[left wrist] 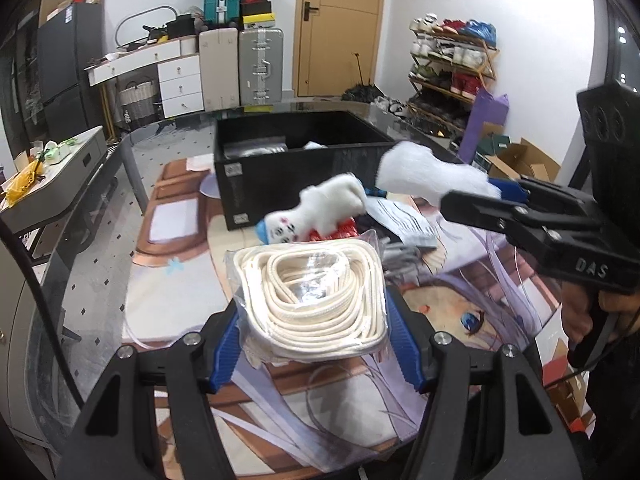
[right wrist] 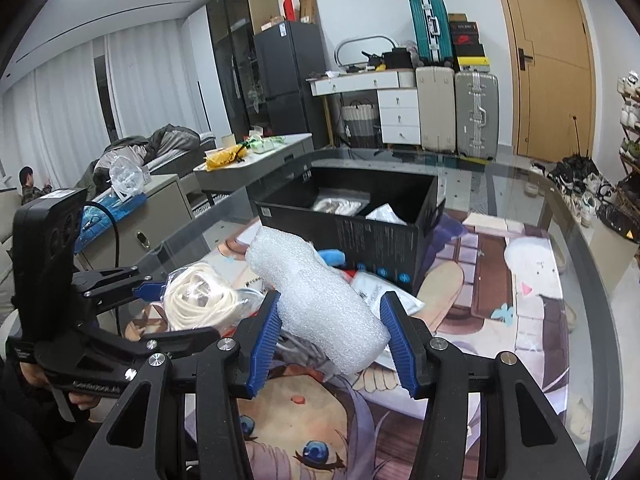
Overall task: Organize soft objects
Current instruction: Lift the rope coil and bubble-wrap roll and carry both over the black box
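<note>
**Desk:** What does the left side show?

**Operator:** My left gripper (left wrist: 312, 312) is clamped on a clear bag of coiled cream rope (left wrist: 310, 296), both blue pads pressing its sides, the bag lifted above the printed mat (left wrist: 460, 304) near the table's near edge. I see the same bag from the right wrist view, at the left of the frame (right wrist: 200, 304).

**Desk:** And the right?

**Operator:** My right gripper (right wrist: 328, 332) is closed on a roll of white foam wrap (right wrist: 320, 300), tilted, its far end pointing toward the black box (right wrist: 376, 240). From the left wrist view that roll (left wrist: 432, 176) sticks out toward the box (a hand (left wrist: 580, 316) grips the handle at the frame's right edge).

**Desk:** Where is the box?

**Operator:** It stands open toward the table's far edge, with a pale bagged item (right wrist: 340, 205) and a white packet (right wrist: 386, 214) inside. Between box and grippers, on the mat, lies a heap: a white plush toy (left wrist: 324, 208) with a blue end, touching a red packet (left wrist: 340, 230) and a grey-white pouch (left wrist: 400, 216).
</note>
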